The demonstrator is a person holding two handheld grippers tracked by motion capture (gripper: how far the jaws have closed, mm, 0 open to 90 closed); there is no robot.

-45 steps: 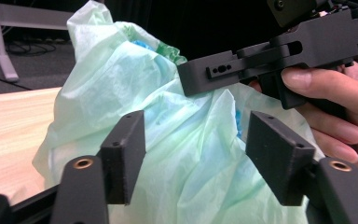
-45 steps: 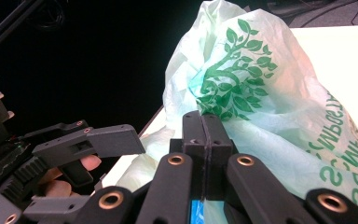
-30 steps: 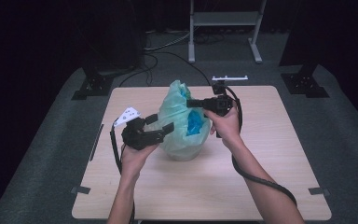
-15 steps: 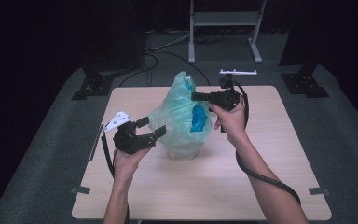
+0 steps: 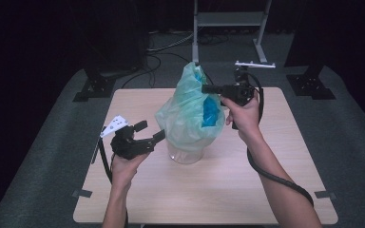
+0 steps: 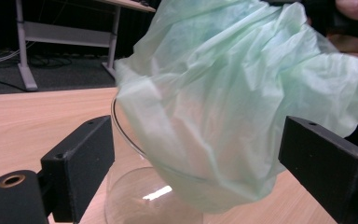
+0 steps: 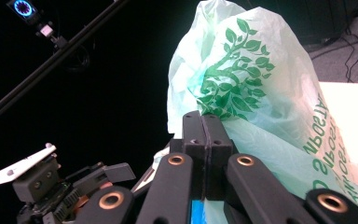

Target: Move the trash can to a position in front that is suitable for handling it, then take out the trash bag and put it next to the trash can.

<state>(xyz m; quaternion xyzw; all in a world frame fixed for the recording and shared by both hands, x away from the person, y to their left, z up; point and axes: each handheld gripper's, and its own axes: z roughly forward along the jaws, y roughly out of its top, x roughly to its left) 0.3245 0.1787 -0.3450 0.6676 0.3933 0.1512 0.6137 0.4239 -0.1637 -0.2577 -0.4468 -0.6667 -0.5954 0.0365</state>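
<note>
Left forearm in from the bottom of the high view, hand wrapped around the left hand-held gripper [image 5: 145,136], held low over the tabletop [image 5: 247,190] and aimed rightward at the base of the green plastic bag [image 5: 190,111]; jaws spread wide apart, nothing between them, the bag and the clear glass bowl [image 6: 154,196] just ahead of the tips in the left gripper view. Right forearm angled up from the lower right, wrist raised, hand gripping the right hand-held gripper [image 5: 208,88] at the height of the bag's upper part, pointed leftward into it; jaws pressed together in the right gripper view [image 7: 207,140], clamped on a fold of the bag's film beside its printed leaf pattern. Bag standing tall near the middle of the tabletop, draped over the bowl's rim and spilling down its sides, something blue [image 5: 210,111] showing through on the right. Black cable [image 5: 275,178] trailing along the right forearm.
</note>
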